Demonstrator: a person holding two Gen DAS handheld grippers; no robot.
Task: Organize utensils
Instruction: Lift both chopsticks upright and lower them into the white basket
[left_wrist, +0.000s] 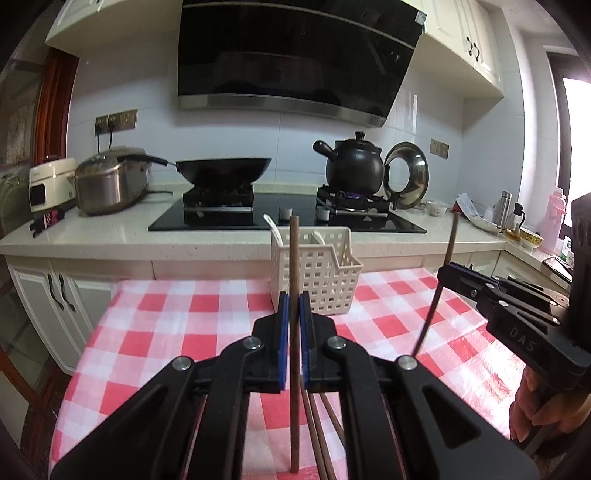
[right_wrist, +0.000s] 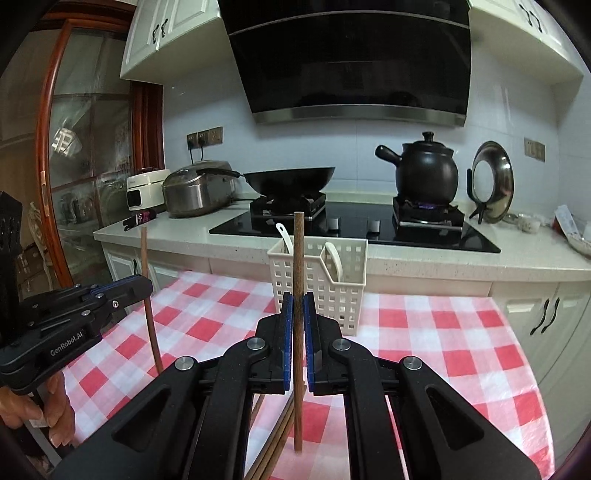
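Note:
My left gripper (left_wrist: 294, 301) is shut on a brown wooden chopstick (left_wrist: 294, 266), held upright. My right gripper (right_wrist: 298, 301) is shut on another chopstick (right_wrist: 298, 258), also upright. Each gripper shows in the other's view, the right one (left_wrist: 448, 267) with its chopstick (left_wrist: 439, 288), the left one (right_wrist: 142, 282) with its chopstick (right_wrist: 147, 295). A white perforated utensil basket (left_wrist: 317, 273) (right_wrist: 325, 273) stands at the table's far edge and holds white spoons (right_wrist: 334, 258). Several more chopsticks (left_wrist: 321, 435) (right_wrist: 273, 443) lie on the checked cloth under the grippers.
The red-and-white checked tablecloth (left_wrist: 177, 332) (right_wrist: 443, 350) covers the table. Behind it is a counter with a stove (left_wrist: 288, 210), a black wok (left_wrist: 223, 170), a black clay pot (left_wrist: 352, 162) over a flame, a steel cooker (left_wrist: 107, 181) and a pot lid (left_wrist: 408, 173).

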